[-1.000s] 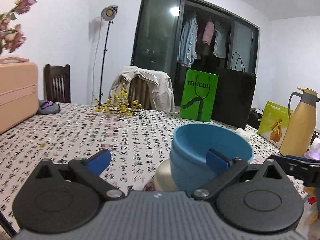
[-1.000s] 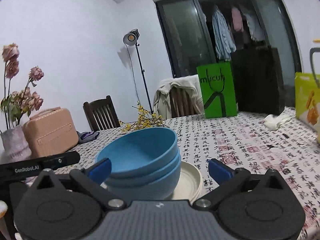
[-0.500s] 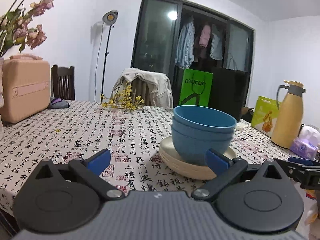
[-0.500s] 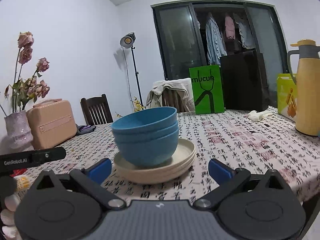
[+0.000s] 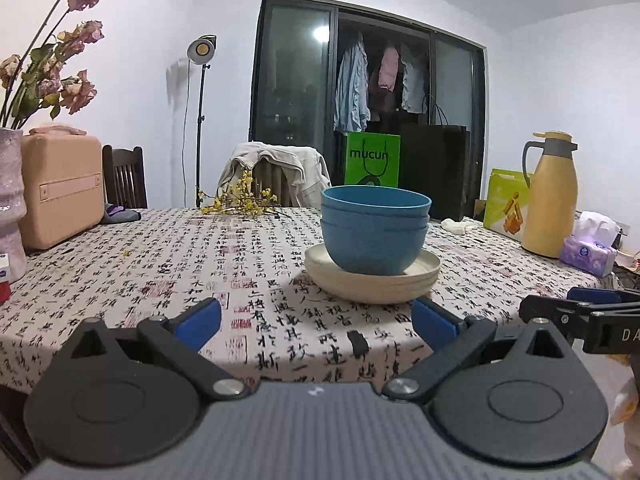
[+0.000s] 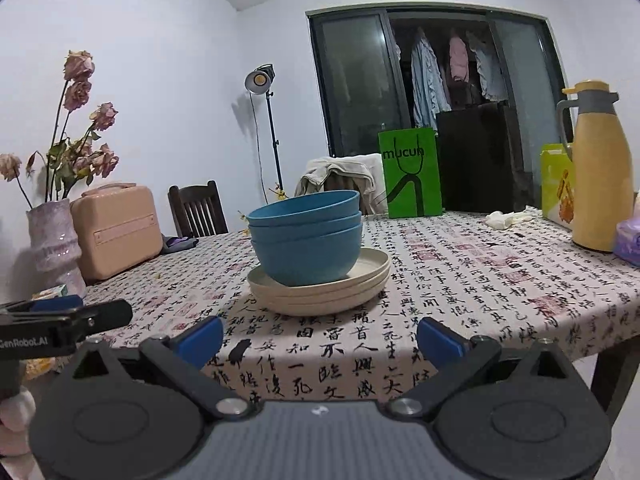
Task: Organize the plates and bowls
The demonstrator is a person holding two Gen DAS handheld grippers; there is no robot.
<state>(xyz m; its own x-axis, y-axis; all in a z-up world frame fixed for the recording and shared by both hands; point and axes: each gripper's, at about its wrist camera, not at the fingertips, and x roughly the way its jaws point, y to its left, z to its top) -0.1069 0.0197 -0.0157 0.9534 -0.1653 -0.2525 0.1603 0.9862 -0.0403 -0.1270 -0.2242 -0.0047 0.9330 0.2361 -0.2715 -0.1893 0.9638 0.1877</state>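
— What do we have in the claws?

— Nothing in either. Our left gripper (image 5: 316,322) has its blue pads spread wide, and only the printed tablecloth (image 5: 168,256) shows between them. Our right gripper (image 6: 320,334) is spread just as wide and touches nothing. Both hang at the near edge of the table, apart from the dishes.

— And the dishes themselves?

— We see the blue bowls (image 5: 375,229) nested one inside another, upright, sitting in the middle of the cream plates (image 5: 372,278). The plates lie stacked flat on the cloth, near the table's front edge. From the right wrist view we count three bowl rims (image 6: 306,236) and about three plate edges (image 6: 320,286).

— Anything inside the top bowl?

— We cannot tell; its inside sits above our line of sight.

— Other containers nearby?

— A yellow thermos jug (image 5: 551,196) stands to the right with its lid on, a tissue pack (image 5: 588,250) just beside it. A pale vase (image 6: 54,240) on the left holds dried roses, next to a peach case (image 6: 116,228).
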